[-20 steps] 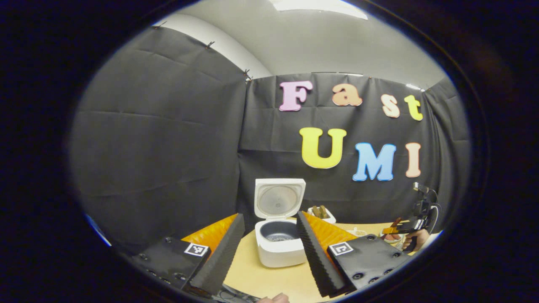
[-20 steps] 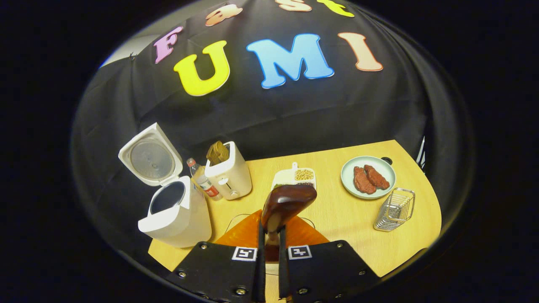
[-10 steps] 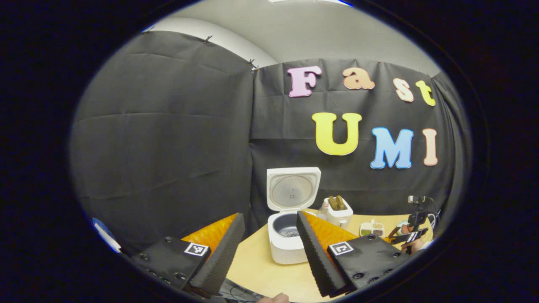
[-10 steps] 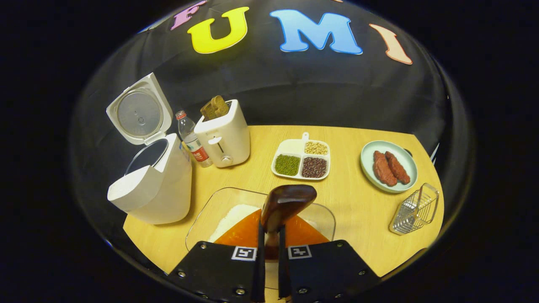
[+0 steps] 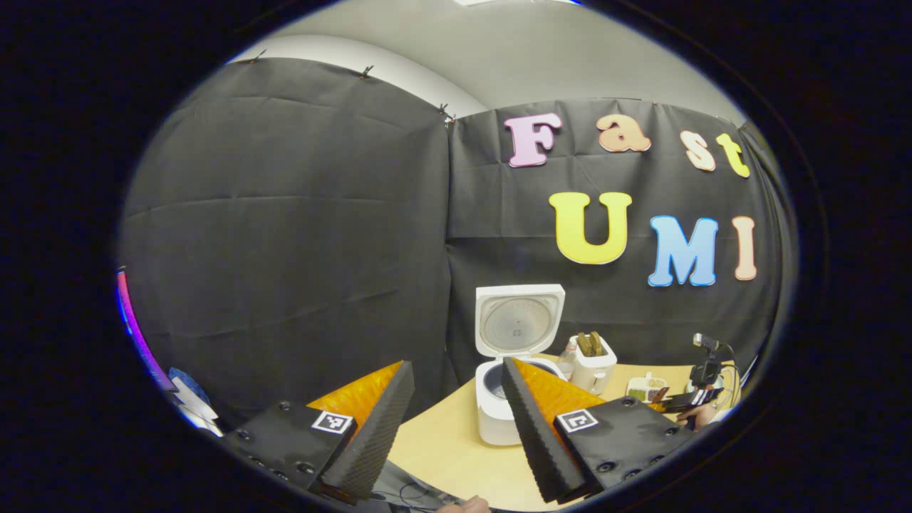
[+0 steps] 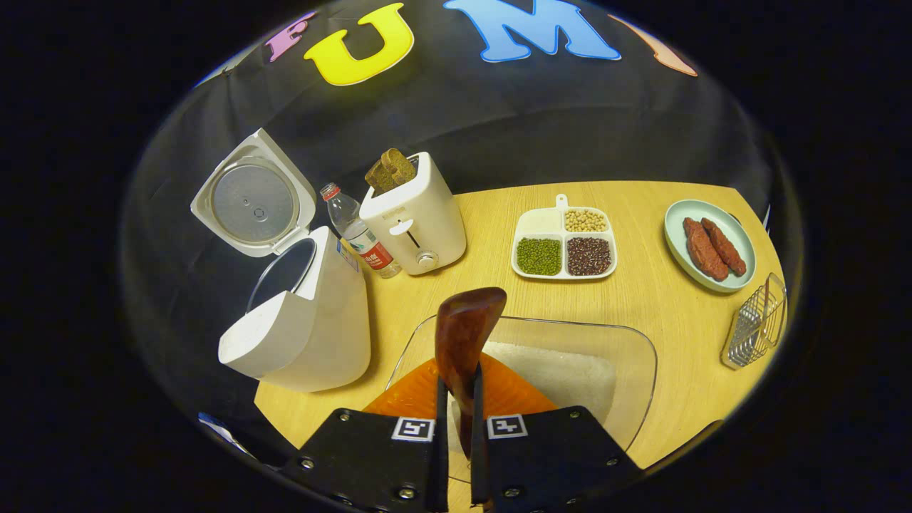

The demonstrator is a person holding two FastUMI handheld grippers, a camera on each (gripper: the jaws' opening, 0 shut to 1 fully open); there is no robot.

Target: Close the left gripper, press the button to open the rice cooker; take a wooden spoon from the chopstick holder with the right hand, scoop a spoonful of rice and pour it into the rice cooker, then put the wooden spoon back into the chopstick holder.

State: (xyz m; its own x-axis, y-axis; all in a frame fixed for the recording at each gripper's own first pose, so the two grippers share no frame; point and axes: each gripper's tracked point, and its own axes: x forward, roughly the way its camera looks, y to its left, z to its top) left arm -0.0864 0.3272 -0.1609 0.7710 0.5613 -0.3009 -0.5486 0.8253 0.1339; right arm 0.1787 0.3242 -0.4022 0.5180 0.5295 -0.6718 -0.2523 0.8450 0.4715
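Jaws clamping wooden spoon (image 6: 467,335), rice cooker (image 6: 303,320) open

White rice cooker (image 6: 303,324) open, lid up; dark wooden spoon (image 6: 463,342) above rice (image 6: 552,370)

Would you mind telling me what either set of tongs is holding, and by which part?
The right tongs grip the dark brown wooden spoon by its handle; the left tongs are open, holding nothing.

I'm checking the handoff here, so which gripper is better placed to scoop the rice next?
Right. The right gripper is shut on the wooden spoon, directly over the glass dish of rice. The left gripper is open, holds nothing and sits back from the open rice cooker.
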